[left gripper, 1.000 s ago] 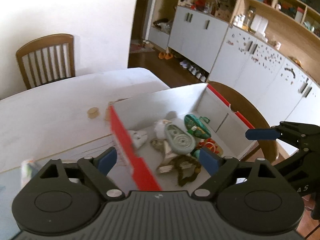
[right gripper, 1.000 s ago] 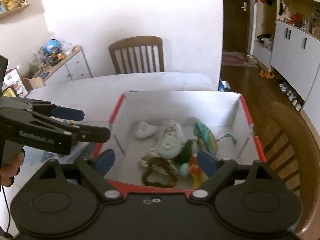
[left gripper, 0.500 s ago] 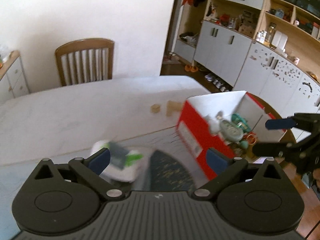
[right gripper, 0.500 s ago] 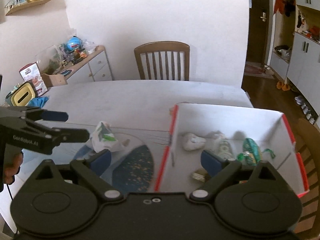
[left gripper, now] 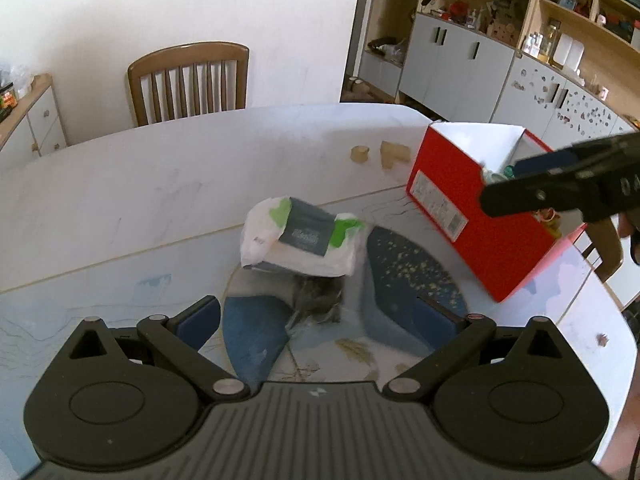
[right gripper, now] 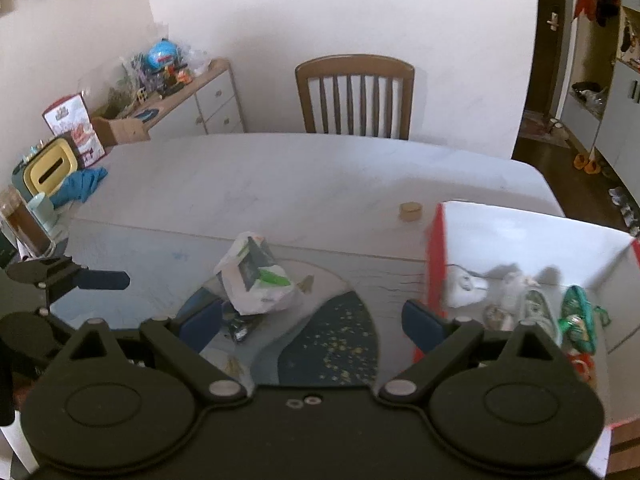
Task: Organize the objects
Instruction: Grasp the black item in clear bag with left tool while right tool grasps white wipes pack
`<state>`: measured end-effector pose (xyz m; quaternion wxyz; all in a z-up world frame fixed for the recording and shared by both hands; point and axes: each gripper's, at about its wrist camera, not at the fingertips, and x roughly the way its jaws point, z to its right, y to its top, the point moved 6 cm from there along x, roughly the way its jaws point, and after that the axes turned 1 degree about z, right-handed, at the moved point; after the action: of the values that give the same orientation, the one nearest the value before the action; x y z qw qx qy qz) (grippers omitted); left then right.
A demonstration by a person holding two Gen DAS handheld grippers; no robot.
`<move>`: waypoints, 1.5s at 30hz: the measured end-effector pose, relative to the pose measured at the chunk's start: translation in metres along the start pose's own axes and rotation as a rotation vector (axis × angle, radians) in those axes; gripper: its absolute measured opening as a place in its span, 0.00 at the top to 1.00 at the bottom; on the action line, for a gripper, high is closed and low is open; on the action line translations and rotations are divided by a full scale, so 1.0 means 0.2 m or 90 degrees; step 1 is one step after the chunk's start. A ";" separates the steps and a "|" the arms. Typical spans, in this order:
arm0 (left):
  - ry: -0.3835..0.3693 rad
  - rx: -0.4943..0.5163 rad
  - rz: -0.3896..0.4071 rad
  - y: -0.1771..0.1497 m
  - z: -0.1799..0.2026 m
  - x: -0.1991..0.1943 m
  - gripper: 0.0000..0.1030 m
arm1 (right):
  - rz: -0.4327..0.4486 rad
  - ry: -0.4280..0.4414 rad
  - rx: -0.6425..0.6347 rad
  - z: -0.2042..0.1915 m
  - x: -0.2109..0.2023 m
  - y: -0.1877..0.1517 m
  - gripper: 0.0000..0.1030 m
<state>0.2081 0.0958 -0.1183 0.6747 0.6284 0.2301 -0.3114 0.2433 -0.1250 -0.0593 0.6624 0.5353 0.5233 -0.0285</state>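
Both grippers have swung away from over the red box [left gripper: 476,216] toward the white-and-green packet [left gripper: 304,240], which lies on the blue-patterned mat [left gripper: 416,280] on the table [left gripper: 160,176], left of the box. The left gripper [left gripper: 320,320] and right gripper [right gripper: 316,320] both stand wide, gripping nothing.

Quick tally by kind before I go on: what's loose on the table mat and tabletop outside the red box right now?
White plastic packet with a green and dark label: 1
Dark crumpled item lying under that packet: 1
Small wooden pieces near the red box: 2, a round one and a blocky one
Total: 4
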 end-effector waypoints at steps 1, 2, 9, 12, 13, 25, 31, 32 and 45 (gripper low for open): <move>0.002 0.002 0.003 -0.01 -0.01 0.01 0.00 | -0.003 0.001 -0.002 -0.01 0.02 0.00 0.07; 0.004 0.003 0.007 -0.02 -0.01 0.03 0.00 | -0.006 0.001 -0.003 -0.03 0.05 0.01 0.07; 0.002 0.018 0.007 -0.06 -0.02 0.16 0.00 | -0.033 0.007 -0.022 -0.09 0.26 0.05 0.07; 0.002 0.017 0.008 -0.06 -0.01 0.23 0.00 | -0.053 0.014 -0.030 -0.11 0.36 0.07 0.07; 0.006 0.017 0.008 -0.06 -0.01 0.25 0.00 | -0.059 0.018 -0.030 -0.11 0.39 0.07 0.07; 0.008 -0.026 -0.004 -0.08 -0.04 0.44 0.00 | -0.106 0.059 -0.041 -0.19 0.69 0.08 0.07; 0.016 -0.030 -0.011 -0.08 -0.03 0.49 0.02 | -0.124 0.069 -0.050 -0.22 0.78 0.08 0.10; 0.018 -0.031 -0.010 -0.08 -0.03 0.50 0.04 | -0.128 0.070 -0.054 -0.23 0.79 0.08 0.11; -0.008 -0.020 -0.014 -0.07 0.00 0.47 0.55 | -0.141 0.072 -0.062 -0.25 0.81 0.07 0.44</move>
<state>0.2639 0.0829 -0.1944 0.6825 0.6133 0.2373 -0.3190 0.2912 0.0032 -0.1609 0.6500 0.4422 0.6163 -0.0462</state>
